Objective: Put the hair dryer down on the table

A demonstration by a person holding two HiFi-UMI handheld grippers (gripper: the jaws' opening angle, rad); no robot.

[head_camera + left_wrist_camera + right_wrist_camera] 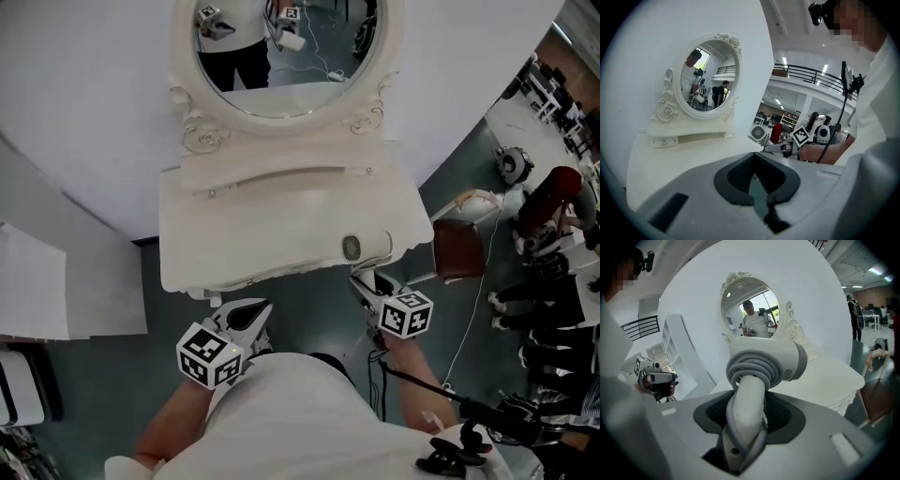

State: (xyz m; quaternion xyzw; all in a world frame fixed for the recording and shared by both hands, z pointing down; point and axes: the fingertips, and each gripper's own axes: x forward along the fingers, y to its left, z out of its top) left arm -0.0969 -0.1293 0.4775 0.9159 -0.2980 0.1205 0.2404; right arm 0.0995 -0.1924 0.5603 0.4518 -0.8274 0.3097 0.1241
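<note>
Nearest the person, at seven o'clock in the head view, the left gripper (pixel 246 319) hangs off the table's near edge, its jaws drawn together on nothing. At five o'clock the right gripper (pixel 367 286) is clamped about halfway closed on the handle of the hair dryer (pixel 773 363), with the cord coiled round that handle just above the jaws. The barrel lies over the near right corner of the table (pixel 272 225), at about three o'clock from the tabletop's middle. Whether it already rests on the surface is hard to tell from these angles.

To finish well, lower the dryer until the barrel and handle both bear on the top, move it in toward eleven o'clock, away from the edge, and only then ease the jaws apart. Beyond, at twelve o'clock, stands the mirror (pixel 281 56), well clear.
</note>
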